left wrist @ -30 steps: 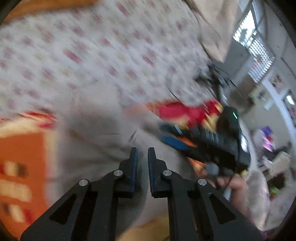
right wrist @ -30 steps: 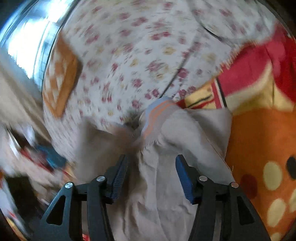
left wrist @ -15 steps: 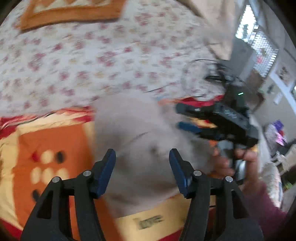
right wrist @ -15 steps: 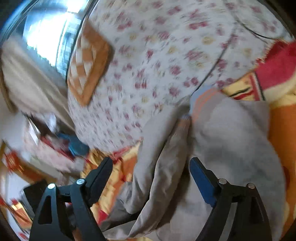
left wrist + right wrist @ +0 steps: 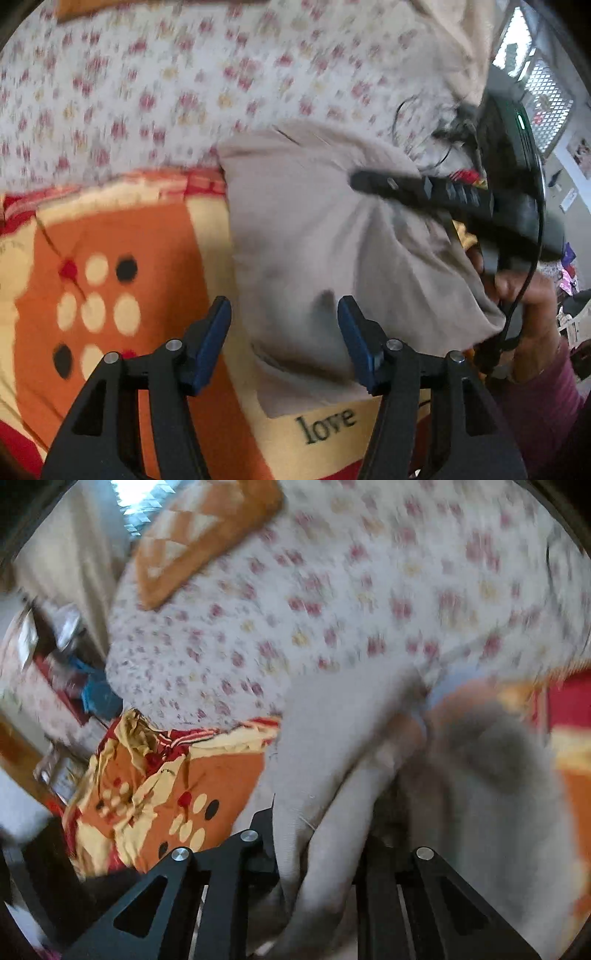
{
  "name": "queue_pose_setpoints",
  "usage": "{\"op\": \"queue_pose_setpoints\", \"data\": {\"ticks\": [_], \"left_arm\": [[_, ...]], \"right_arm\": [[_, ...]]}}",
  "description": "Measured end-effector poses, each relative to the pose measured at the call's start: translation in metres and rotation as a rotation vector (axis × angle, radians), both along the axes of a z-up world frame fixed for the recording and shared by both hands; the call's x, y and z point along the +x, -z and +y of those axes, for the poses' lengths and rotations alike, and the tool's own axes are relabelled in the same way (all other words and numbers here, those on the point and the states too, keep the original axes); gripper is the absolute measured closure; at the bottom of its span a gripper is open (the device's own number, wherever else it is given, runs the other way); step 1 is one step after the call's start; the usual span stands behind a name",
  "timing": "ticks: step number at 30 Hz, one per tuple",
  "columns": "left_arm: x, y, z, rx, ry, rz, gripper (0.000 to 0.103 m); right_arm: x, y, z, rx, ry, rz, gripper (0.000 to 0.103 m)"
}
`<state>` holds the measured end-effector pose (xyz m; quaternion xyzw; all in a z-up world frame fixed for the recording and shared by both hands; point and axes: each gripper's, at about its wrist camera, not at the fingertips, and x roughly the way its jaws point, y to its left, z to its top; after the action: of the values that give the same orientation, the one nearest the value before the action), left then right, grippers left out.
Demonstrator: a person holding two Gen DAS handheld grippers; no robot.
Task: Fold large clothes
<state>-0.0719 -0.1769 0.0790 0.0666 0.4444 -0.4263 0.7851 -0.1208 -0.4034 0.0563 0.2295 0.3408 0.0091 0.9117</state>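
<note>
A beige-grey garment lies bunched on an orange and red blanket. My left gripper hovers open over the garment's near edge, and nothing is pinched between its blue pads. My right gripper has its jaws closing on a thick fold of the garment, and the cloth hides its pads. In the left wrist view the right gripper reaches in from the right with narrow jaws and lifts that side of the garment. A hand holds it.
A floral bedsheet covers the bed beyond the blanket. An orange patterned pillow lies at the far side. Dark cables lie on the sheet near the right gripper. Clutter stands past the bed's left edge.
My left gripper opened off the garment and drew back toward the near edge. My right gripper widened, then closed on a garment fold while rolling and rising.
</note>
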Motion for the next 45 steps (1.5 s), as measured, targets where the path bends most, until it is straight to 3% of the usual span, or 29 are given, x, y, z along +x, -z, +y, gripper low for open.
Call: {"op": "queue_pose_setpoints", "data": {"ticks": [4,7,9,10,11,13,17,22,24,26,31,33,34,37,38,40,42,45], "left_arm": [[0.000,-0.009,-0.019,-0.019,0.004,-0.026,0.038],[-0.005,0.016,-0.047,0.055,0.039,0.005,0.038],[-0.010,0.032,-0.062,0.111,0.054,0.018,0.038],[-0.013,0.036,-0.066,0.125,0.053,0.014,0.038],[-0.014,0.039,-0.068,0.131,0.051,0.009,0.038],[-0.014,0.041,-0.067,0.134,0.048,0.005,0.038],[-0.015,0.040,-0.065,0.134,0.048,0.010,0.038],[-0.015,0.040,-0.065,0.137,0.048,0.007,0.038],[-0.016,0.042,-0.064,0.138,0.050,0.011,0.038],[-0.019,0.043,-0.060,0.140,0.057,0.016,0.038],[-0.029,0.055,-0.044,0.119,0.062,0.020,0.027],[-0.029,0.056,-0.043,0.129,0.062,0.034,0.028],[-0.029,0.053,-0.042,0.130,0.057,0.027,0.028],[-0.031,0.039,-0.043,0.126,0.063,-0.017,0.028],[-0.032,0.034,-0.045,0.123,0.070,-0.033,0.028],[-0.035,0.031,-0.049,0.122,0.087,-0.045,0.028],[-0.037,0.034,-0.053,0.132,0.096,-0.047,0.028],[-0.038,0.042,-0.061,0.161,0.098,-0.031,0.028]], "right_arm": [[-0.037,-0.019,-0.029,-0.091,0.047,-0.043,0.089],[-0.034,0.007,-0.057,-0.173,0.146,0.074,0.087],[-0.034,0.032,-0.081,-0.076,0.189,0.148,0.070],[-0.040,0.036,-0.091,-0.024,0.216,0.159,0.055],[-0.051,0.032,-0.099,0.019,0.247,0.141,0.048],[-0.070,0.016,-0.104,0.030,0.285,0.092,0.048],[-0.100,-0.015,-0.083,-0.028,0.245,0.053,0.041],[-0.111,-0.009,-0.038,-0.028,0.093,0.076,0.041],[-0.109,0.004,-0.029,-0.029,0.082,0.114,0.047],[-0.104,0.022,-0.024,-0.040,0.049,0.160,0.099],[-0.128,0.043,-0.034,-0.162,0.119,0.236,0.103],[-0.132,0.055,-0.043,-0.120,0.120,0.278,0.103],[-0.138,0.050,-0.047,-0.080,0.115,0.248,0.102],[-0.151,0.020,-0.055,-0.038,0.137,0.135,0.087],[-0.153,0.008,-0.058,-0.042,0.158,0.097,0.064],[-0.147,-0.010,-0.067,-0.054,0.204,0.041,0.037],[-0.124,-0.014,-0.079,-0.026,0.238,0.025,0.036],[-0.075,0.008,-0.094,0.049,0.252,0.093,0.036]]}}
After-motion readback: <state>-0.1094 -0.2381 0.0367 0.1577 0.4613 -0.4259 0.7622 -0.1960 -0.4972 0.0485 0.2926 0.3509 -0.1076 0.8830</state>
